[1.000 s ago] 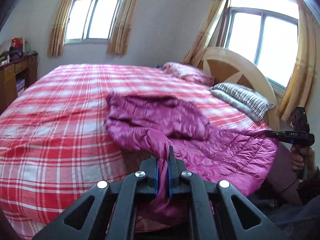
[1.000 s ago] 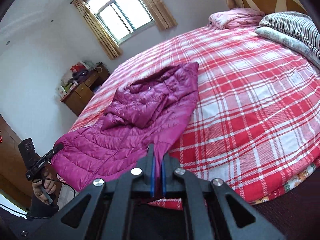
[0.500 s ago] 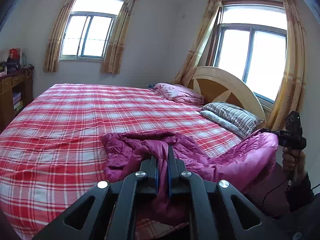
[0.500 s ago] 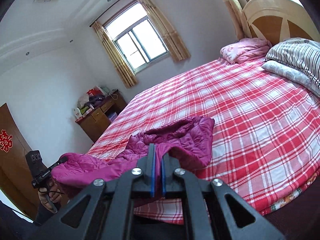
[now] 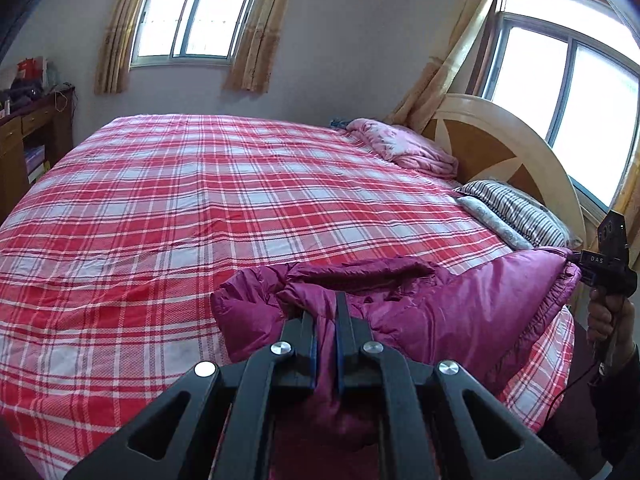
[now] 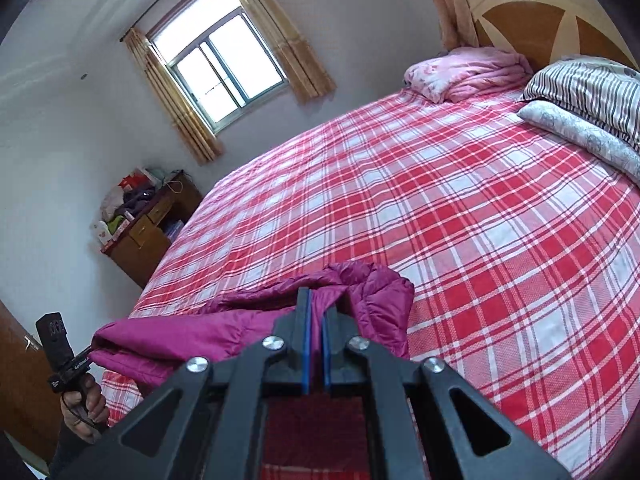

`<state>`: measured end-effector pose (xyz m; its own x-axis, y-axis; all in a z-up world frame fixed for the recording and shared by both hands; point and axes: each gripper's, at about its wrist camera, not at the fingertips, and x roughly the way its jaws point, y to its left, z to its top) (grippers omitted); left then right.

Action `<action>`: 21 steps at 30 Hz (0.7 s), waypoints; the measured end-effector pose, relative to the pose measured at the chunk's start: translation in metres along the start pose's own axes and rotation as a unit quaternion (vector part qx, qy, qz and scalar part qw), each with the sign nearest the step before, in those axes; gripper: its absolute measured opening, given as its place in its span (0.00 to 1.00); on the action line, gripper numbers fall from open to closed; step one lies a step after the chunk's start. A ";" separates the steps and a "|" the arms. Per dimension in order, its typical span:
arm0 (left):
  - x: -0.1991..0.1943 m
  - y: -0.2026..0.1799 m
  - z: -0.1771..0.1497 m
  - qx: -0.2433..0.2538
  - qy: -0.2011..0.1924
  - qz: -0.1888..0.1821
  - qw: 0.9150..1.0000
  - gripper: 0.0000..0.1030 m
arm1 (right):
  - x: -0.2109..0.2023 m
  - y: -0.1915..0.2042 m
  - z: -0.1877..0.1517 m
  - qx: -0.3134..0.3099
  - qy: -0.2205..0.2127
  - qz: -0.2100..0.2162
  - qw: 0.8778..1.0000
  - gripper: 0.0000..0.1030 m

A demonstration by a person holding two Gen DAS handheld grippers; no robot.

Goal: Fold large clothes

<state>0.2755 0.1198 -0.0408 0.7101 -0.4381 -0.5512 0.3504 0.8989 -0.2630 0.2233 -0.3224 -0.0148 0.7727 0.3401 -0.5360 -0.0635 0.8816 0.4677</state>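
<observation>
On a red plaid bed (image 5: 168,208) in a curtained bedroom, the left gripper (image 5: 325,312) and right gripper (image 6: 315,308) each pinch an edge of the magenta puffer jacket (image 5: 460,312), stretched crosswise between them, its bulk bunched just beyond the fingertips.

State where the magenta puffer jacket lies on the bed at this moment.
In both wrist views the magenta puffer jacket lies bunched at the near edge of the plaid bed, far from the pillows, pinched by both grippers.
</observation>
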 end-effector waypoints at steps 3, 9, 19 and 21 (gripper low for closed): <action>0.025 0.012 0.006 -0.003 0.009 0.020 1.000 0.11 | 0.032 -0.016 0.011 0.019 0.020 -0.010 1.000 0.06; 0.029 0.013 0.029 0.007 -0.016 0.056 0.998 0.20 | 0.075 -0.037 0.016 0.040 0.050 -0.029 0.998 0.06; 0.014 0.030 0.044 -0.018 -0.101 0.133 0.986 0.83 | 0.125 -0.051 0.021 0.045 0.070 -0.046 0.995 0.06; 0.016 0.028 0.039 -0.030 -0.103 0.118 0.987 0.83 | 0.137 -0.050 0.022 0.034 0.070 -0.064 0.995 0.06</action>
<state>0.3207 0.1376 -0.0265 0.8791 -0.2021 -0.4316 0.1277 0.9724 -0.1952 0.3460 -0.3267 -0.0959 0.6755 0.2739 -0.6846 0.0758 0.8978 0.4339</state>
